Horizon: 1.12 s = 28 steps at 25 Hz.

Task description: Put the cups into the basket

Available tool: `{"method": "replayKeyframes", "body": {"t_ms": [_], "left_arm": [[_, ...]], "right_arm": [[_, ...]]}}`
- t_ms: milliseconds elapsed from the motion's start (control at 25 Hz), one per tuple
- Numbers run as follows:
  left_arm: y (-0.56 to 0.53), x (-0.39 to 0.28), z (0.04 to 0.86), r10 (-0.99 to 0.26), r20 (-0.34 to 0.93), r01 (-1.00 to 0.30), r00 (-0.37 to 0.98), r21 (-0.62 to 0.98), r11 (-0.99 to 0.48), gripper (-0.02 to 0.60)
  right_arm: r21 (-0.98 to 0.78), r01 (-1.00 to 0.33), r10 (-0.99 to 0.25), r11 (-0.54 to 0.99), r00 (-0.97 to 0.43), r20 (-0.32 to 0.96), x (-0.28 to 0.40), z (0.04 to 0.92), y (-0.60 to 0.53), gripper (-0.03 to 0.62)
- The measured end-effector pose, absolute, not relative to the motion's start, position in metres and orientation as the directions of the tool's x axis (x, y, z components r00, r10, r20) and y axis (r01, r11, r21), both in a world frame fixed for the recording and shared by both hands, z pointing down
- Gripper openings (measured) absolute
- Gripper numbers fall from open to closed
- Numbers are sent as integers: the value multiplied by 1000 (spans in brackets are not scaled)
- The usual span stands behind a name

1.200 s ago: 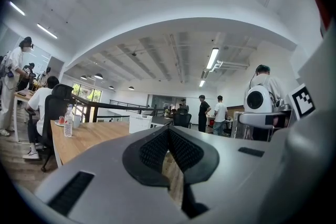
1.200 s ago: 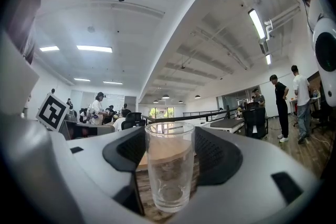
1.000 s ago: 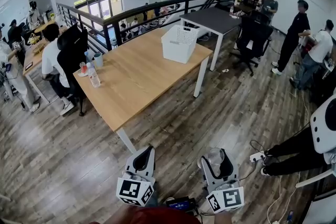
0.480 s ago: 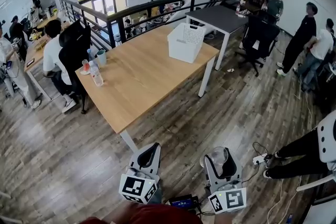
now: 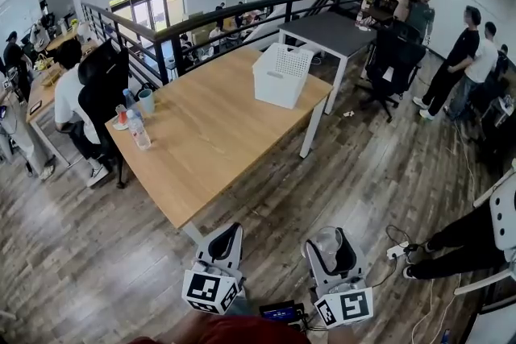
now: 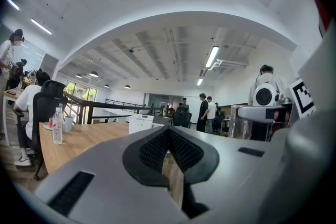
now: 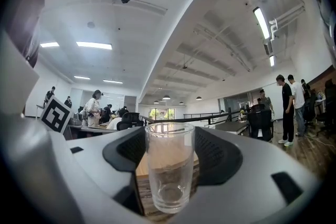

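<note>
Gripping a clear glass cup [image 7: 169, 165] upright between its widely spread jaws, the right gripper [image 5: 330, 242] is pointing level above the floor, short of the table's near corner. Beside it the left gripper [image 5: 226, 236] is carrying nothing, its jaws pressing together at the tips. Well ahead, the white slotted basket [image 5: 274, 86] is sitting on the far right end of the light wooden table [image 5: 210, 137]. At the table's left edge a teal cup [image 5: 146, 101] and a small red cup [image 5: 122, 116] are standing close to a clear plastic bottle [image 5: 139, 130], whose label is too small to read. A seated person [image 5: 68, 93] is leaning in at that edge. Grey-brown wood planks [image 5: 355, 165] are covering the floor of this open office. A dark railing [image 5: 210, 18] is running behind the table, with a dark desk [image 5: 330, 30] and a black office chair [image 5: 391, 60] beyond. Several people [image 5: 463, 52] are standing at the right. Each gripper's cube is showing black-and-white square markers.
</note>
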State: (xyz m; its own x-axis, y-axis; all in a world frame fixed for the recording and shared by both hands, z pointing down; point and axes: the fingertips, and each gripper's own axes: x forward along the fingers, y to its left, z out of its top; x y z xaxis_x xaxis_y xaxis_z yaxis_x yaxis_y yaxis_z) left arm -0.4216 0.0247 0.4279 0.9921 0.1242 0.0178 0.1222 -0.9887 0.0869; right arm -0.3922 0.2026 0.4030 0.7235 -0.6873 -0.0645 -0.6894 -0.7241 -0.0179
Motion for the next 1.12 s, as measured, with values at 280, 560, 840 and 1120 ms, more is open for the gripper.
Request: {"method": "replayKeyframes", "body": {"t_ms": [280, 560, 840, 1120], "left_arm": [[-5, -388, 423, 132, -1, 131, 991, 102, -986, 6], [-32, -359, 423, 139, 6, 137, 990, 115, -984, 6], [-54, -337, 420, 164, -5, 163, 986, 121, -979, 6], [-67, -323, 426, 203, -4, 202, 979, 129, -971, 6]], "right_arm": [[-2, -680, -679, -733, 732, -55, -359, 399, 173, 285], [13, -673, -672, -740, 738, -51, -332, 395, 148, 285], [25, -656, -656, -755, 753, -57, -315, 389, 124, 285], [32, -627, -628, -778, 776, -65, -310, 390, 111, 285]]}}
